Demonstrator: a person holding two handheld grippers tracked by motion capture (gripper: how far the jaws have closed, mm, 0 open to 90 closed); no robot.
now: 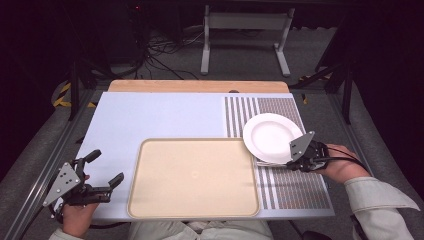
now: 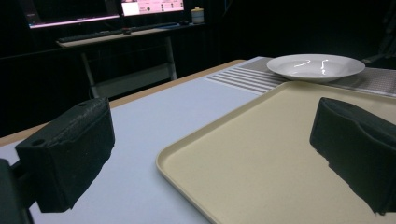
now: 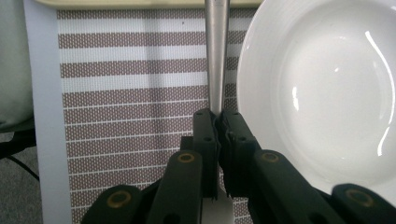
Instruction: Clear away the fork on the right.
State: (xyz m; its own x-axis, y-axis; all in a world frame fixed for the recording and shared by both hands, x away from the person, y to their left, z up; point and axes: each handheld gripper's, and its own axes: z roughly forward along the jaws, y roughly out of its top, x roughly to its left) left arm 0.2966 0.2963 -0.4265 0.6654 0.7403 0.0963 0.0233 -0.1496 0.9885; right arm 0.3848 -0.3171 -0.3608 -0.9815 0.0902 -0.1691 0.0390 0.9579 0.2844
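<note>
Right gripper [image 3: 218, 116] clamped on thin metal utensil handle [image 3: 216, 51] beside white plate [image 1: 272, 137], on striped mat [image 1: 300, 187] near table's right edge. Left gripper [image 1: 107, 167] jaws apart at beige tray's [image 1: 192, 177] left edge.

We see our left gripper [image 2: 210, 154] with jaws wide apart and empty, over the near corner of a beige tray [image 2: 261, 154]. Beyond it, a white plate [image 2: 315, 66] rests on a striped mat [image 2: 243, 77].
</note>
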